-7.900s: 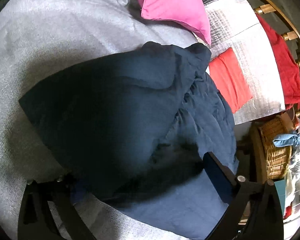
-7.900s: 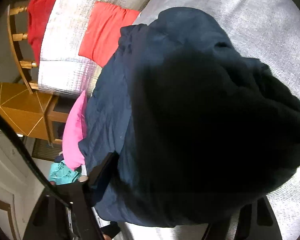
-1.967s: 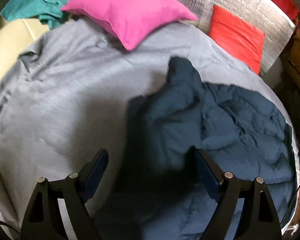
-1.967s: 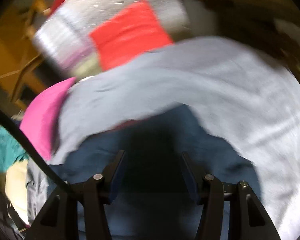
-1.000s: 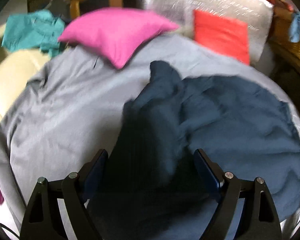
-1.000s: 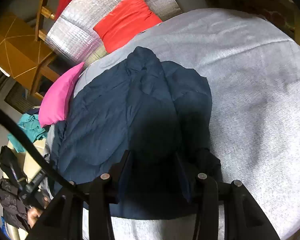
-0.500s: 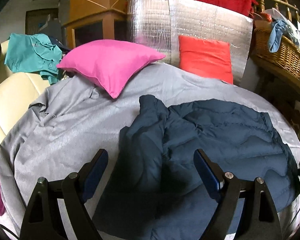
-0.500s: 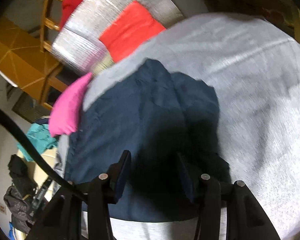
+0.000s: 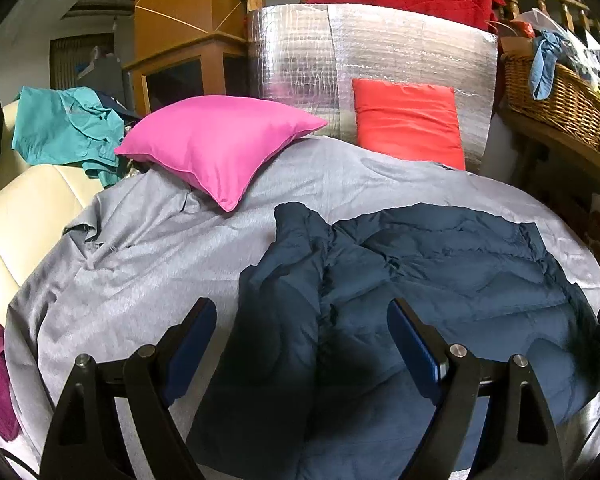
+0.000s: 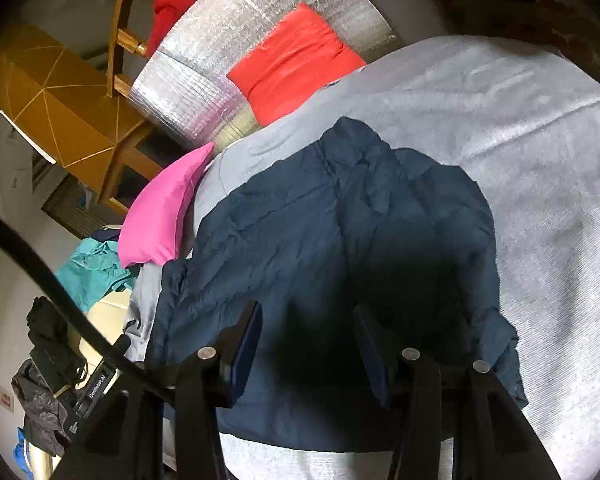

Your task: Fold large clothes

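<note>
The grey bedspread (image 9: 140, 264) fills most of both my views, and the navy padded jacket (image 9: 440, 280) lies spread on it, puffy and rumpled, partly doubled over itself. At the far end sit the pink pillow (image 9: 216, 144) at about eleven o'clock from my left gripper and the red cushion (image 9: 408, 124) at about one o'clock, propped against the silver foil panel (image 9: 300, 56).

From my left gripper (image 9: 302, 342) the jacket runs from six o'clock up toward one and two o'clock; its long axis goes roughly left to right across that view, with a raised ridge of cloth (image 9: 296, 236) standing at twelve o'clock. From my right gripper (image 10: 308, 344) the same jacket (image 10: 324, 240) stretches straight ahead, twelve o'clock, its long axis running away from me toward the red cushion (image 10: 296, 64).

I judge the right gripper nearer the near hem, which lies directly under and between its fingers; the left looks better placed for the ridge.

Both my grippers hang above the cloth, not pinching anything. The left's fingers (image 9: 192, 336) are spread wide; the right's fingers (image 10: 248, 344) are apart too, somewhat less widely. Neither holds fabric, and whether the tips brush the jacket I cannot tell.
</note>
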